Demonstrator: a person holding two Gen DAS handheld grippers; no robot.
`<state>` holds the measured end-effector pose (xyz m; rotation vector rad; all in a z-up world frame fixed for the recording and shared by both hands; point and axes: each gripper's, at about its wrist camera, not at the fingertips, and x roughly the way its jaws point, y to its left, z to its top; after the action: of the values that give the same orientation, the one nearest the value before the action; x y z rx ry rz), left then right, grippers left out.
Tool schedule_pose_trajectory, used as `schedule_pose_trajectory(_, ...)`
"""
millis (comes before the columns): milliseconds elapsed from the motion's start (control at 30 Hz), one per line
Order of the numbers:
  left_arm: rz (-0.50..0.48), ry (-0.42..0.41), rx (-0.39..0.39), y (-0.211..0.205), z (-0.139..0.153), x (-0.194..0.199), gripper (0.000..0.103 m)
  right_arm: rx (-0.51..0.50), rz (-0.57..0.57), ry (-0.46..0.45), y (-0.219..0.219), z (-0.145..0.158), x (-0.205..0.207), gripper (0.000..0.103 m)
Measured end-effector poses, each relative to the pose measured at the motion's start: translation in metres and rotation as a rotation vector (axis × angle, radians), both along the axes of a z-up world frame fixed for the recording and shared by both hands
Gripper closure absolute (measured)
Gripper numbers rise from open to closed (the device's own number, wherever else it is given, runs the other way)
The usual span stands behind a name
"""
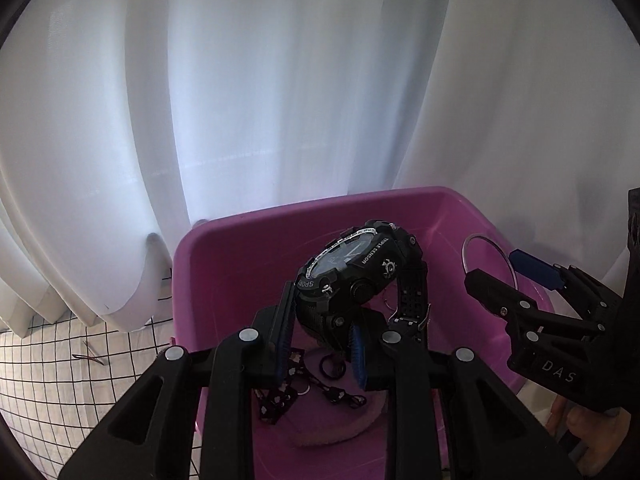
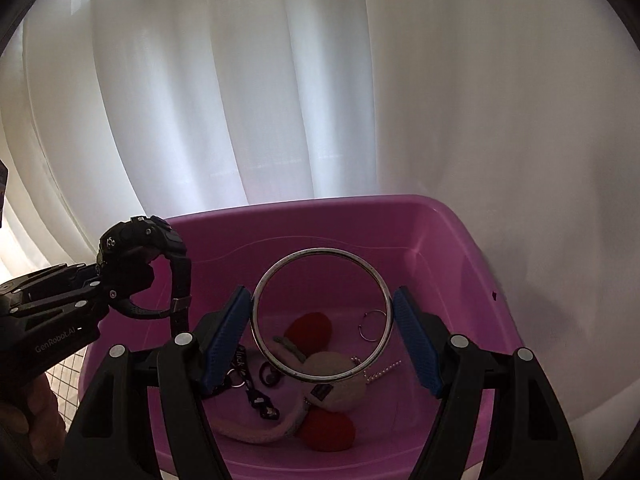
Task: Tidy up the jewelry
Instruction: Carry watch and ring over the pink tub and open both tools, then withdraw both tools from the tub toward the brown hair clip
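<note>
- Left tongs (image 1: 320,320) clamped on the black sports watch (image 1: 352,276), blue pads pressed against the case from both sides.
- Watch held tilted, dial facing up and to the left, strap (image 1: 412,300) curling down on the right with the buckle hanging loose.
- All of it raised above the open purple tub (image 1: 224,256), clear of its floor.
- From the right wrist view, same watch (image 2: 140,240) at far left, gripped over the tub's left rim, strap looping down and round.
- Right tongs (image 2: 322,320) spread fairly wide and gripping the silver bangle (image 2: 320,314), a blue pad touching the ring on each side.
- Bangle standing nearly face-on to the camera, hovering over the middle of the tub (image 2: 460,248).
- In the left wrist view, right tongs (image 1: 508,276) at the tub's right edge with an arc of the bangle (image 1: 480,240) showing above the fingers.
- Down in the tub: a pale felt piece with red round parts (image 2: 312,328), a small thin hoop (image 2: 372,324), a short string of pearly beads (image 2: 384,372), a dark chain with clasps (image 2: 256,396), a small dark ring (image 2: 268,376).
- Tub sitting on a white cloth with a black grid (image 1: 48,360); a thin red-brown item (image 1: 90,356) lying on it left of the tub, too small to identify.
- White curtain (image 1: 280,80) filling the background.
</note>
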<state>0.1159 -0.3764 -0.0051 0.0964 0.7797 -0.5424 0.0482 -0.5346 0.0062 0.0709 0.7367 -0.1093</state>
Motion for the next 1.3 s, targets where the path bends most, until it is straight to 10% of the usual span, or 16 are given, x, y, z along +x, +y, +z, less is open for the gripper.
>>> schedule_pose_trajectory(333, 0.061, 0.091, 0.095, -0.025, -0.033, 0.016, 0.073, 0.036, 0.040, 0.110, -0.028, -0.021, 0.032, 0.032)
schedule_pose_trajectory(500, 0.105, 0.029, 0.103, -0.025, -0.032, 0.011, 0.030, 0.026, 0.049, 0.131, -0.034, -0.025, 0.041, 0.032)
schedule_pose_trajectory(1300, 0.234, -0.019, 0.082, 0.022, -0.001, -0.012, 0.026, 0.066, 0.096, 0.087, -0.022, -0.011, 0.020, 0.031)
